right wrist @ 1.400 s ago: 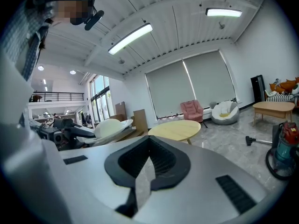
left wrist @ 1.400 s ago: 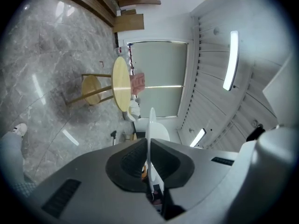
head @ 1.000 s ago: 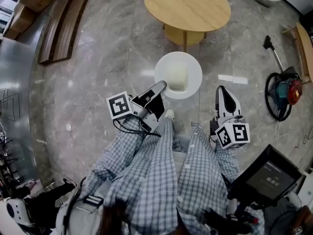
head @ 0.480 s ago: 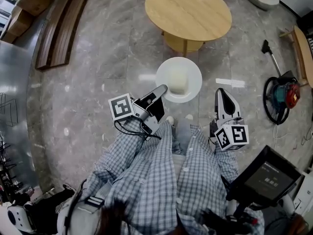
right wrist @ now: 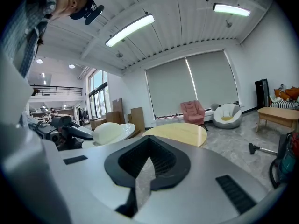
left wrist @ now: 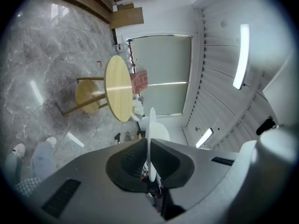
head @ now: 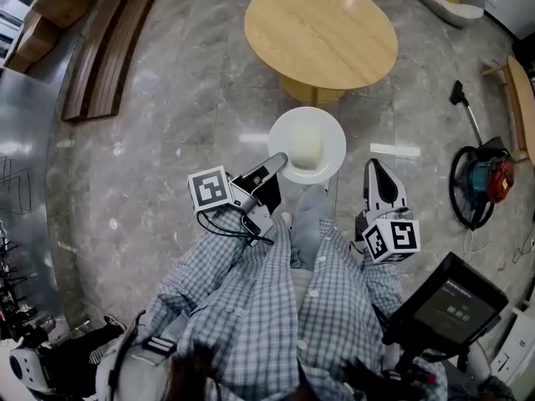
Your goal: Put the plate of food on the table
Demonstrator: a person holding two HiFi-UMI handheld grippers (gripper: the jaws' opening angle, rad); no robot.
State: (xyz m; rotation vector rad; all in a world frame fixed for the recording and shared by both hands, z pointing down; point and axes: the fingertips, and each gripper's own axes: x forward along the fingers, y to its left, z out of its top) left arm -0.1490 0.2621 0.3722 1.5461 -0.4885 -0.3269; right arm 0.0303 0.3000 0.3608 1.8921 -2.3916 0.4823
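A white plate (head: 331, 131) carrying a pale block of food (head: 306, 147) hangs level above the marble floor, just short of the round wooden table (head: 320, 32). My left gripper (head: 280, 159) is shut on the plate's near-left rim. In the left gripper view the plate (left wrist: 152, 139) shows edge-on, clamped between the black pads, with the table (left wrist: 117, 87) beyond it. My right gripper (head: 374, 167) hangs to the plate's right, shut and holding nothing. The right gripper view shows the plate (right wrist: 112, 132) at left and the table (right wrist: 180, 133) ahead.
A red and teal vacuum cleaner (head: 481, 170) lies on the floor at right. Wooden planks (head: 109, 40) lie at the upper left. A dark screen (head: 451, 303) stands at the lower right. A pink armchair (right wrist: 194, 111) and a white beanbag (right wrist: 226, 115) stand beyond the table.
Both grippers and the plate have moved forward together toward the table, which now lies closer to the plate. The grip on the plate is unchanged.
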